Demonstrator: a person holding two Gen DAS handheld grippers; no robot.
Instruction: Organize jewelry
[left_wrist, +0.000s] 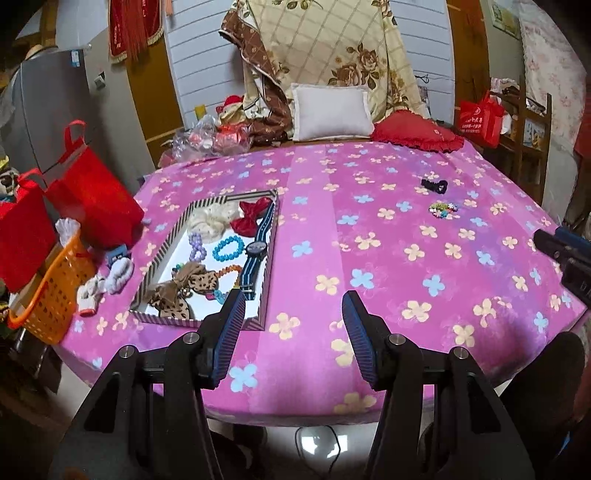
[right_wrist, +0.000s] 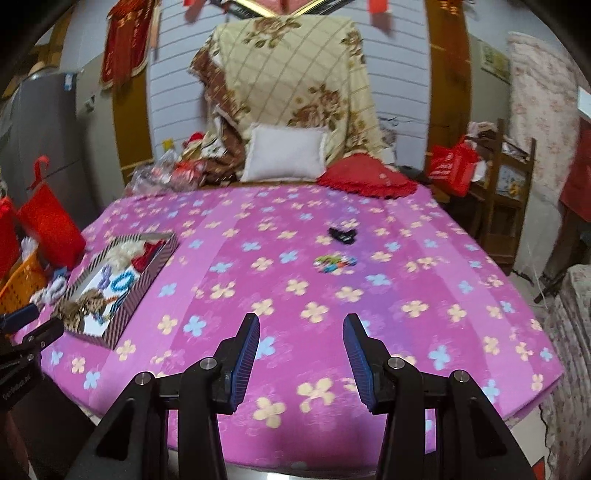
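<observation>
A striped box (left_wrist: 269, 280) with a white floor lies on the pink flowered table (left_wrist: 369, 258), at the left. It holds a blue striped watch (left_wrist: 256, 248), a blue bead bracelet (left_wrist: 228, 249), a red bow (left_wrist: 253, 218), a leopard bow (left_wrist: 184, 291) and a cream scrunchie (left_wrist: 212, 219). A black hair clip (left_wrist: 435, 184) and a multicoloured bead bracelet (left_wrist: 443, 208) lie loose at the far right. My left gripper (left_wrist: 293, 299) is open and empty, just right of the box's near corner. My right gripper (right_wrist: 301, 323) is open and empty over the table's near edge; the box (right_wrist: 144, 288), clip (right_wrist: 343, 234) and bead bracelet (right_wrist: 335, 264) lie ahead.
An orange basket (left_wrist: 48, 295), red bags (left_wrist: 92, 195) and small white socks (left_wrist: 107, 280) stand at the table's left edge. A white pillow (left_wrist: 332, 110) and red cushion (left_wrist: 417, 129) lie behind the table. A wooden shelf (right_wrist: 506, 199) stands at the right.
</observation>
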